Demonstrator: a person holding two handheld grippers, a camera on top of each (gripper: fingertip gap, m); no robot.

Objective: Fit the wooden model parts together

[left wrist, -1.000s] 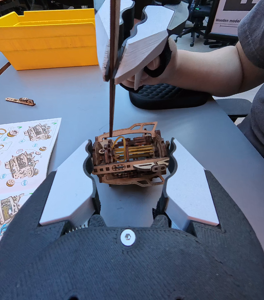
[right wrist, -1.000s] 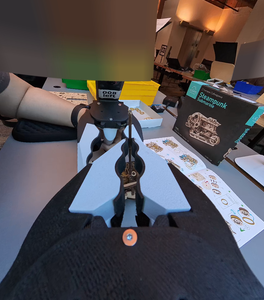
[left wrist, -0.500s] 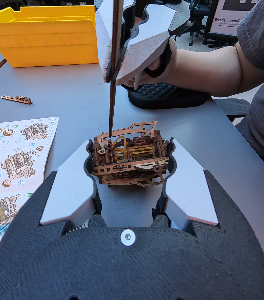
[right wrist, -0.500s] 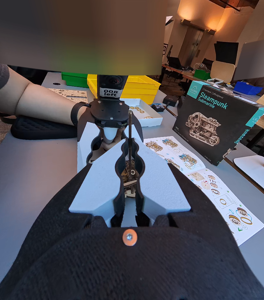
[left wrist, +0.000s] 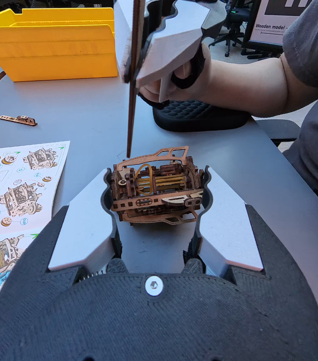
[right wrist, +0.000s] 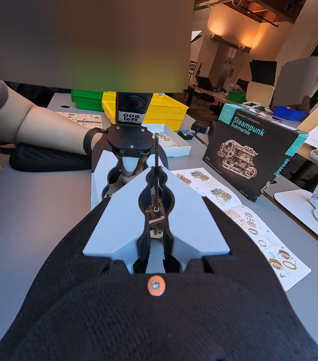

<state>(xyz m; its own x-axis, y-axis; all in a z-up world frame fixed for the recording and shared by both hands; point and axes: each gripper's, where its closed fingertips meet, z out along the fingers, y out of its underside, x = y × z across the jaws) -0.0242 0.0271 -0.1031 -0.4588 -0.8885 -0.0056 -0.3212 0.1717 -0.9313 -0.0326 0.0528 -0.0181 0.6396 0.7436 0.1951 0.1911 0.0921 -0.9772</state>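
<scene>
A partly built wooden model (left wrist: 155,192) with yellow rubber bands stands on the grey table (left wrist: 87,109). My left gripper (left wrist: 157,178) is shut on the wooden model, one finger against each end. My right gripper (left wrist: 134,64) hangs above it, shut on a thin wooden stick (left wrist: 131,109) held upright. The stick's lower tip is just above the left end of the model's top frame. In the right wrist view my right gripper (right wrist: 156,171) grips the stick (right wrist: 156,150), and the model (right wrist: 155,220) shows through the gap between the fingers. The left gripper (right wrist: 128,140) faces me behind it.
An instruction sheet (left wrist: 17,185) lies left of the model, and a small loose wooden piece (left wrist: 18,120) lies beyond it. A yellow bin (left wrist: 50,48) stands at the back. A person's forearm rests on a black pad (left wrist: 197,115). A model box (right wrist: 252,156) and a white tray (right wrist: 173,145) stand to the right. About 8 cm separates my left fingertips from my right. The small loose wooden piece (left wrist: 18,120) is about 25 cm from my left fingertips.
The stick has lifted slightly, so its tip is now clear of the model's top frame. The left gripper still holds the model in place.
</scene>
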